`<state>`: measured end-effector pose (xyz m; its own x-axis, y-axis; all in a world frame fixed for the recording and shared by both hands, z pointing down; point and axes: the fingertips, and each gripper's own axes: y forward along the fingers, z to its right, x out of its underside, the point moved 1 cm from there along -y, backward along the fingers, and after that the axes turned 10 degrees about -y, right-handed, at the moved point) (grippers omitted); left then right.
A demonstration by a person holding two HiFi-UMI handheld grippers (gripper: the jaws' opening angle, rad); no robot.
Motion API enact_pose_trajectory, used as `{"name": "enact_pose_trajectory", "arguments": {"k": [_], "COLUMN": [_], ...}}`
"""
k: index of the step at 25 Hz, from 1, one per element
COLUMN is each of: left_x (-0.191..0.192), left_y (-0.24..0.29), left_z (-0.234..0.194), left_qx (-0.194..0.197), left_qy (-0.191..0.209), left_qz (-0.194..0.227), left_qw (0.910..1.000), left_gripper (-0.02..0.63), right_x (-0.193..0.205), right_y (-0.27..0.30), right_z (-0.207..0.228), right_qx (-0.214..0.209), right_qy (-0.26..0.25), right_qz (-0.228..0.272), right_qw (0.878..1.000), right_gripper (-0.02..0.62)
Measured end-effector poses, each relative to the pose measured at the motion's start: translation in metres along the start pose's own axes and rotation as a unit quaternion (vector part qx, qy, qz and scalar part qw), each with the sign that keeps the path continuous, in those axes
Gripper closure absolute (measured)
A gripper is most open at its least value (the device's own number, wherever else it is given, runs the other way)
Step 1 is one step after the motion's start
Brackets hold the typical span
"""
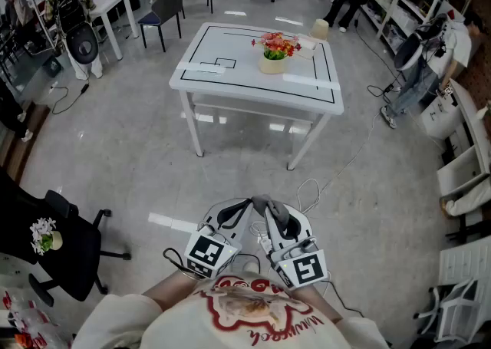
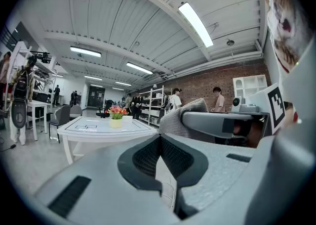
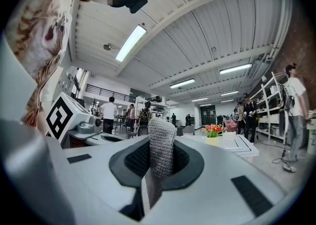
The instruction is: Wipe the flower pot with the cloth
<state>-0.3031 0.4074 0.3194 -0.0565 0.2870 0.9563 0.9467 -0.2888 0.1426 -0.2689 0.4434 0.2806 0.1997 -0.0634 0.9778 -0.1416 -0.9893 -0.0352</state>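
The right claw (image 3: 158,165) pinched the grey cloth (image 3: 161,140), which stood up between its jaws. The left claw (image 2: 159,142) was pressed together, empty, just beside it. The pot (image 1: 271,64) stood on the white counter (image 1: 230,42), well apart from both.

Bright overhead strip lights (image 2: 196,23); sharp; fisheye-warped, dark-vignetted edges.

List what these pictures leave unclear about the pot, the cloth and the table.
Too small and far, every view: any dirt on the flower pot.
Hidden between the right gripper's jaws, right gripper view: the lower end of the cloth, so its full size.
Too small to name, head view: the white item behind the flower pot.
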Motion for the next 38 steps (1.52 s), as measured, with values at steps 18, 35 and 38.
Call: {"name": "enact_pose_trajectory", "arguments": {"k": [18,35,38], "left_x": [-0.003,0.002,0.005], "left_y": [-0.008,-0.017,-0.008], "left_z": [-0.009,-0.055,-0.059], "left_qx": [-0.003,0.007,0.013], "left_qy": [-0.006,-0.008,-0.011], "left_qz": [0.007,-0.003,-0.009], "left_qw": [1.0000,0.9999,0.9998], "left_gripper": [0.604,0.604,0.604], "right_x": [-0.001,0.005,0.008], "right_y": [0.004,0.034,0.037], "right_z": [-0.007,-0.019,-0.012], "right_qx": [0.005,0.038,0.045], "right_qy": [-0.001,0.027,0.029], "right_qz": [-0.001,0.009,0.008], "right_qw": [1.000,0.999,0.999], "right_gripper": [0.569,0.569,0.569]}}
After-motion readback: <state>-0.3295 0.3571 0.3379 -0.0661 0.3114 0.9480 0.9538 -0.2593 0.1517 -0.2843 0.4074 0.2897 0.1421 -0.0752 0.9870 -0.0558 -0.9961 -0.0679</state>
